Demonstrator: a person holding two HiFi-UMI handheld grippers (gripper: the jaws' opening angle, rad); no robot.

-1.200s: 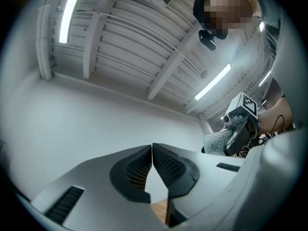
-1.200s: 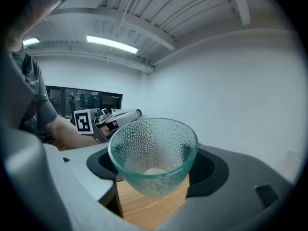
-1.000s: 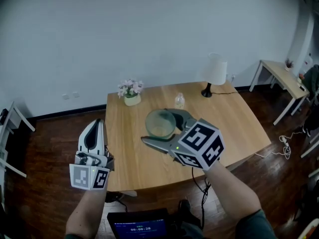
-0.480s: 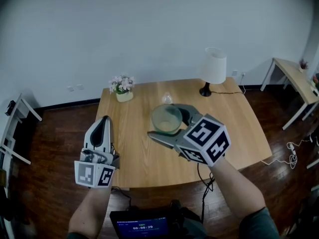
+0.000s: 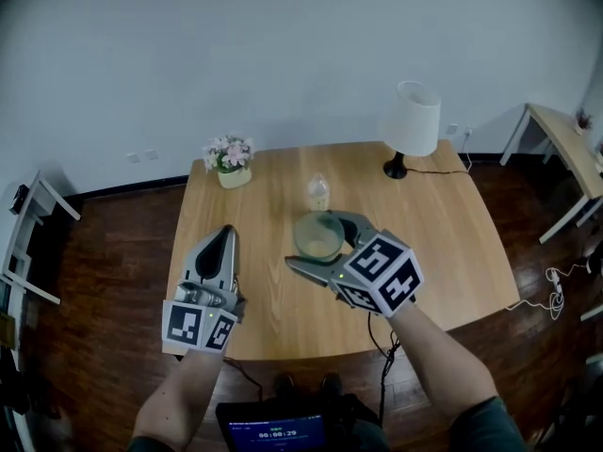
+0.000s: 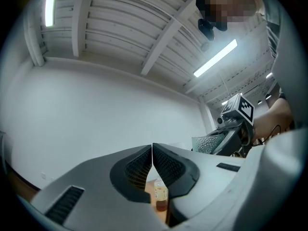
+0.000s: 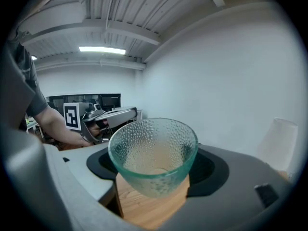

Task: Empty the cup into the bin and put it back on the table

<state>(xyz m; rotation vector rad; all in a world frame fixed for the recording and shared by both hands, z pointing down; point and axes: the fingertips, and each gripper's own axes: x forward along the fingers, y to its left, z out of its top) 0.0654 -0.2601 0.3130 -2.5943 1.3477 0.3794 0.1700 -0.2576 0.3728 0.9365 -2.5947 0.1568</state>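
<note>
table (image 5: 443,229): wooden, easily the biggest thing there, mostly bare
lamp (image 5: 412,121): white shade, stood on the table's far right corner
right gripper (image 5: 313,240): over the middle of the table, jaws spread wide and clamped on the cup's sides
left gripper (image 5: 223,235): over the table's near left edge, jaws pressed together, nothing in them
flowers (image 5: 227,161): little pot on the table's far left corner
cup (image 7: 153,153): pebbled clear glass, upright in the right gripper above the table, looked empty. I'd guess stiff, a bit heavy, slick and breakable, so grab the wall low down, not the rim
bottle (image 5: 318,193): small, on the table just past the cup
</note>
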